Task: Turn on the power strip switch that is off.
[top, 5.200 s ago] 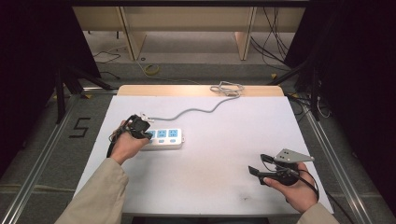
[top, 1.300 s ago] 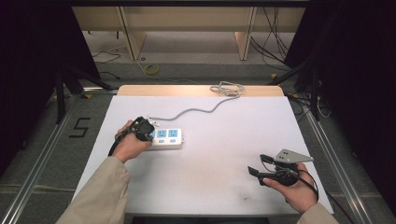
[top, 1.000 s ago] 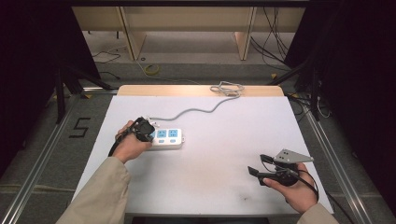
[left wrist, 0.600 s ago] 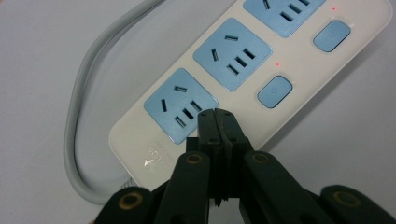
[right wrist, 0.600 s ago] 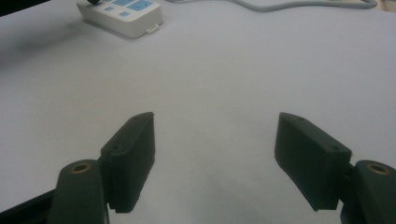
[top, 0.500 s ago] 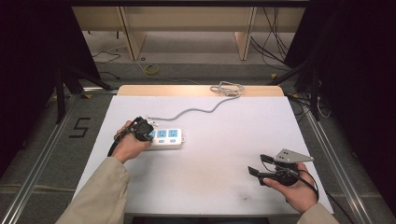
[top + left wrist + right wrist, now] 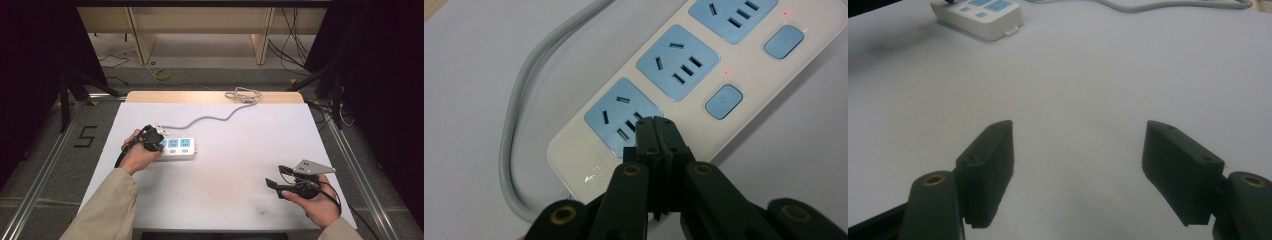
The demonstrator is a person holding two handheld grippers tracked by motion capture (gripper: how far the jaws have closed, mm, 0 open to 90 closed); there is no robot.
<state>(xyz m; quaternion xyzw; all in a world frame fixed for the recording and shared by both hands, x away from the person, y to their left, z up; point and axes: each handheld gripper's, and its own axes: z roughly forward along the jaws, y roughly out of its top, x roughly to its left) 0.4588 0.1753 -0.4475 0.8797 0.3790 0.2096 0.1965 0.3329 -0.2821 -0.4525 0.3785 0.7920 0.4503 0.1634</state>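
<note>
The white table (image 7: 235,200) lies bare across its middle, right and near parts. Only 1 obstacle sits at left: the power strip (image 7: 176,148), its grey cord (image 7: 210,119) snaking to the far edge.

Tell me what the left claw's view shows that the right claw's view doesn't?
Left claw view: the closed left claw over the power strip's end socket, blue sockets, switch buttons and tiny red lights up close. Right claw view: the open right claw above bare table. Both show the strip and its grey cable.
</note>
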